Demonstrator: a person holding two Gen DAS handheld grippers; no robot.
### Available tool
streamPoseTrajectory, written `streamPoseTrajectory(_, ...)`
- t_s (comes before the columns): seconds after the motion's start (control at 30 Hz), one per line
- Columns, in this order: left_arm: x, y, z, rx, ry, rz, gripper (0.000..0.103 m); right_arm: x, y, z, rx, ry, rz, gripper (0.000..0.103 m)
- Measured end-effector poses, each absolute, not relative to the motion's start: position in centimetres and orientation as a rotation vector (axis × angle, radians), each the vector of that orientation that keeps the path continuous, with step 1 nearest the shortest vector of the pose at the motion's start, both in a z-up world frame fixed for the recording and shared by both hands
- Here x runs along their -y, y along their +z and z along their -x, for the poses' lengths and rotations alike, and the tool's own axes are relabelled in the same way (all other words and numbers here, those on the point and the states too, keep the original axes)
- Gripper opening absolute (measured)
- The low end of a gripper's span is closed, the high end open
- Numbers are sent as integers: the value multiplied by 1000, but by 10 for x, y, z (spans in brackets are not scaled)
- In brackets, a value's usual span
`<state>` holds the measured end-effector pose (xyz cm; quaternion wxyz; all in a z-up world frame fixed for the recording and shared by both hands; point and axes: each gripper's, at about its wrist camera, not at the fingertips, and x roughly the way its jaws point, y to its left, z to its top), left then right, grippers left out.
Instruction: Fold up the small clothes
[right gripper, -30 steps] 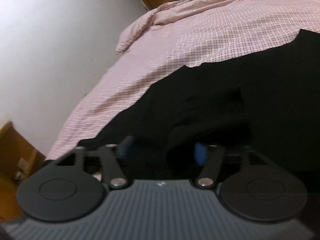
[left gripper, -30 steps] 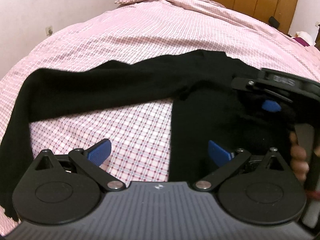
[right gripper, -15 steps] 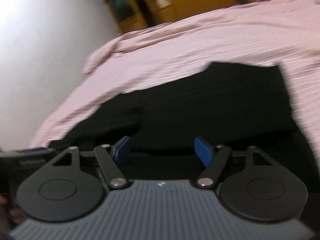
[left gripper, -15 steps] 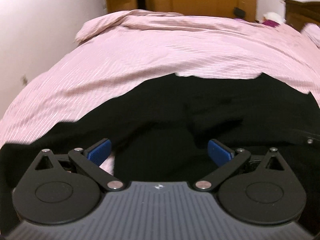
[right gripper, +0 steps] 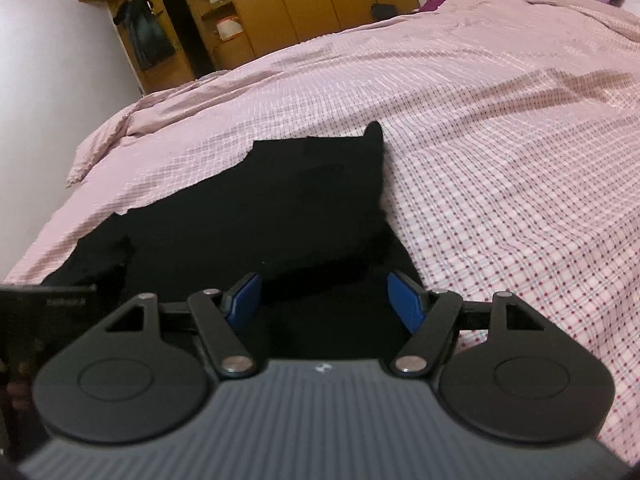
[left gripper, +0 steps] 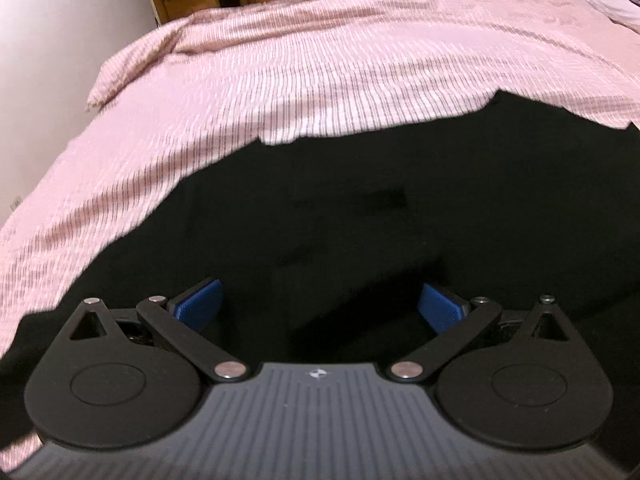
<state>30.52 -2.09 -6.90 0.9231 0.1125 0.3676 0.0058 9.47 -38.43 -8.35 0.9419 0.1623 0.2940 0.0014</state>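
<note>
- A black garment (left gripper: 400,208) lies flat on a pink checked bedspread (left gripper: 320,60), spread directly ahead of both tools and reaching right up to them.
- In the left wrist view, the left gripper (left gripper: 320,308) hovers over the near part of the cloth. Its blue pads (left gripper: 198,304) stand wide apart, released, with nothing between them except dark fabric below.
- In the right wrist view, the right gripper (right gripper: 324,300) is likewise spread and empty, just above the near edge of the black garment (right gripper: 280,208).
- From the right view, the cloth's long axis runs from near left to far right, ending in a small pointed corner at the far end. Its right edge meets bare bedspread (right gripper: 500,160) just beside the right pad.
- The far corner looks closer to the right tool; the left tool sits over the broad middle.
- A wooden wardrobe (right gripper: 320,0) stands beyond the bed.
</note>
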Motion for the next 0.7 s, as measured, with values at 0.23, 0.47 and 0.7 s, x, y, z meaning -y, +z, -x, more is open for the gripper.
streamPoseTrajectory(0.23,18,-71,-318,-667,-11,-215,58,387,-92,-94,-569,16,-325,71)
streamPoseTrajectory(0.47,-18,-46,-305,-567,67,-62,12,387,-95,-91,-547,19,-330,71)
streamPoseTrajectory(0.7,-77,-52,-292,-575,219,110,10,385,-98,-93,-539,18,-323,71)
